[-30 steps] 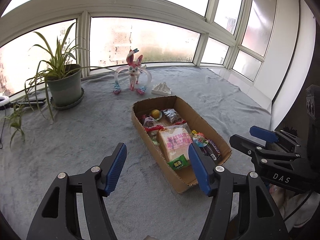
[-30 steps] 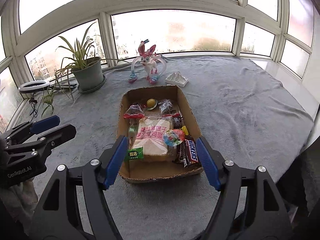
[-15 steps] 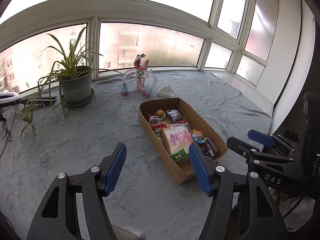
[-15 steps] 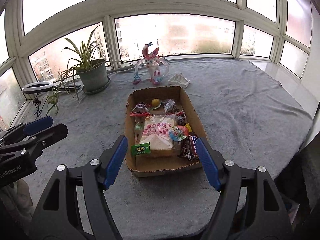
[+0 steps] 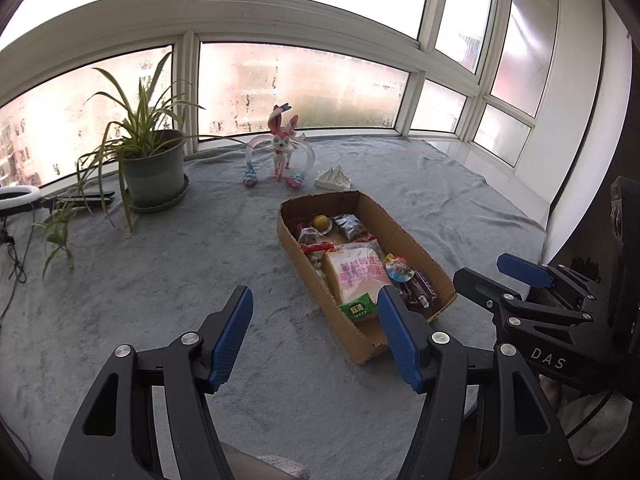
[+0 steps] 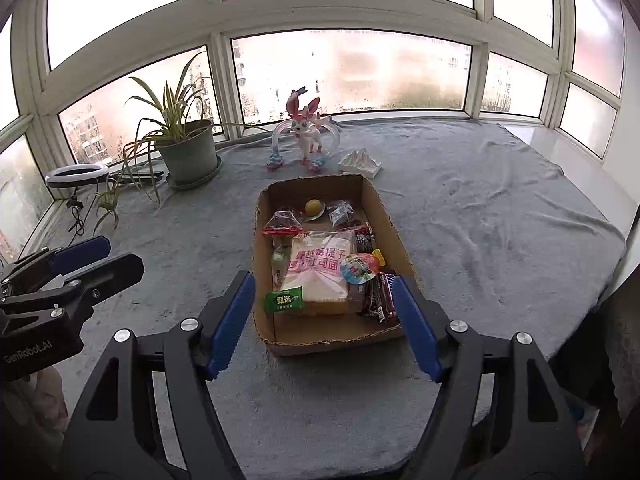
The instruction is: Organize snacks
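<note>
clearly the cardboard box [image 6: 384,216] of snacks is seen at twelve o'clock from the right gripper [image 6: 324,320], long axis pointing away; from the left gripper [image 5: 314,334] it is found at two o'clock. both are held wide apart, empty.

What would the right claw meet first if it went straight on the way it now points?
Probably the near wall of the cardboard box, which lies between its open fingers; just beyond that wall lies the bread bag. Depth is hard to judge, so it might meet the grey blanket first.
</note>
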Demonstrator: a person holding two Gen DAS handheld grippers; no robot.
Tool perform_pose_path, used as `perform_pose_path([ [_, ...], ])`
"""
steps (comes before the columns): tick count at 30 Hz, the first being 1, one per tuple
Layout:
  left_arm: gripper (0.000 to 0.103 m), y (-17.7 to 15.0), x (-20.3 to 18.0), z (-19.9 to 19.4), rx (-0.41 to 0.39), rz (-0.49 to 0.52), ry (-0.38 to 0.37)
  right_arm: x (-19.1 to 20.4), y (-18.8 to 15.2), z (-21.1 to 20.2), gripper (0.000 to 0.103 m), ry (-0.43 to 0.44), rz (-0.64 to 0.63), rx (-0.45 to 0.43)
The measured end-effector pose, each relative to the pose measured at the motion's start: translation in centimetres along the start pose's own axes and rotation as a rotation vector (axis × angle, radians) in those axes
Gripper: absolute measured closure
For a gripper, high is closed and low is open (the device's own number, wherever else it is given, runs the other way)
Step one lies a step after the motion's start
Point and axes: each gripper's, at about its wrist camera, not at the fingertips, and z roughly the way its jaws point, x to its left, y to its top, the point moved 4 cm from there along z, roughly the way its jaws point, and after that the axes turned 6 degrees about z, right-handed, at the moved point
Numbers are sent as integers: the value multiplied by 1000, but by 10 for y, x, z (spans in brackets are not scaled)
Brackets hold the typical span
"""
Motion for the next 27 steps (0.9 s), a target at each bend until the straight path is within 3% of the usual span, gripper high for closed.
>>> perform_pose_path([
  [27,39,3,6,8,2,-5,3,4,1,6,29,-2,-6,7],
])
